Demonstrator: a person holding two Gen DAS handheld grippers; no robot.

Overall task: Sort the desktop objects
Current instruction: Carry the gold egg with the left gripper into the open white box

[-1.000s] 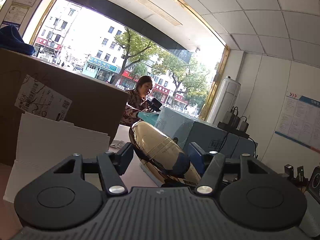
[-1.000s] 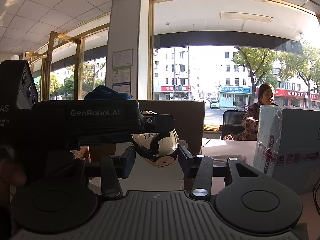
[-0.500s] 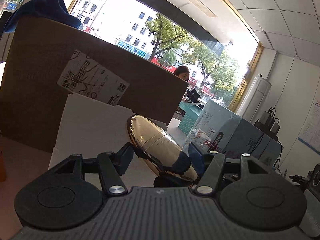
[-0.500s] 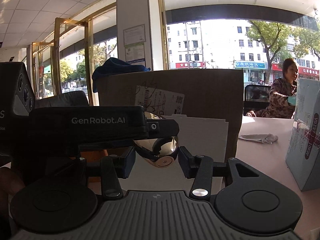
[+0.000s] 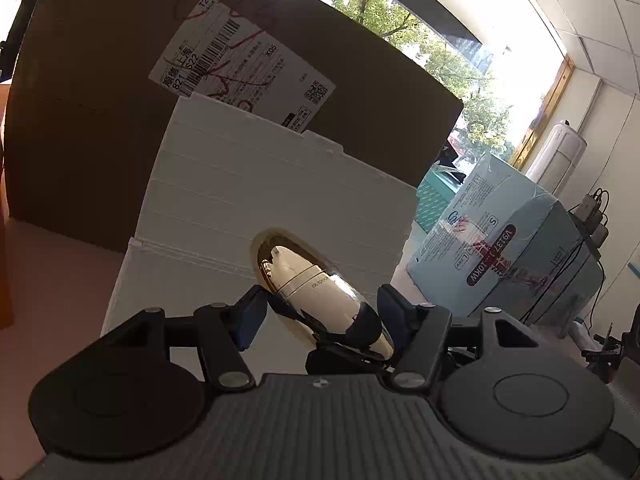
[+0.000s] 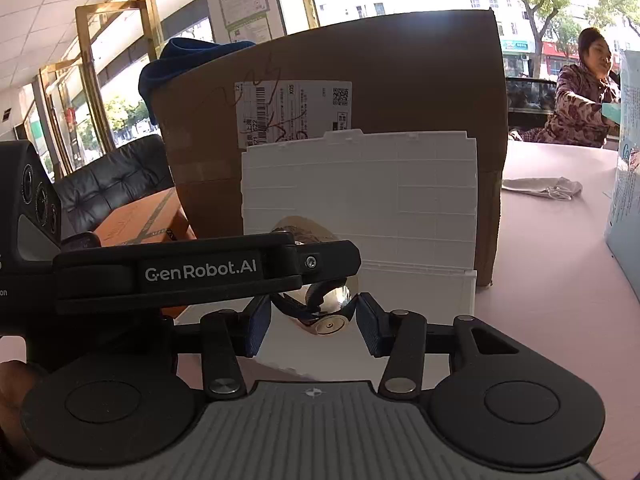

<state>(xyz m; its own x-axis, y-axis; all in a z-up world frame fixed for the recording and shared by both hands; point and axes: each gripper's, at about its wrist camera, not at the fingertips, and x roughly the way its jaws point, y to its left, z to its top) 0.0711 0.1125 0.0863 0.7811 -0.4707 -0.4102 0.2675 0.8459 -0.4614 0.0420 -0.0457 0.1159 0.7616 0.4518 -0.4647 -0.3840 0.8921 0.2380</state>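
Evidently the step in hand is carrying one item to its place: the gold capsule is in the air, well clear of the bench, and sits between the fingers of the left gripper, which is closed to a medium width around its broad lower end. The capsule's nose points forward and up from that gripper, toward the white foam box straight ahead, whose flat lid stands upright against the cardboard box behind it.

The right gripper comes at the same capsule end-on, level and pointed forward, with a finger close on each side. Whether its pads actually touch I cannot tell. The left gripper crosses in front of it from its left, lying sideways over the capsule.

Next, I judge, the capsule must go forward and down into the foam box's low front part. One gripper should keep a firm clamp, since the polished shell looks slippery.
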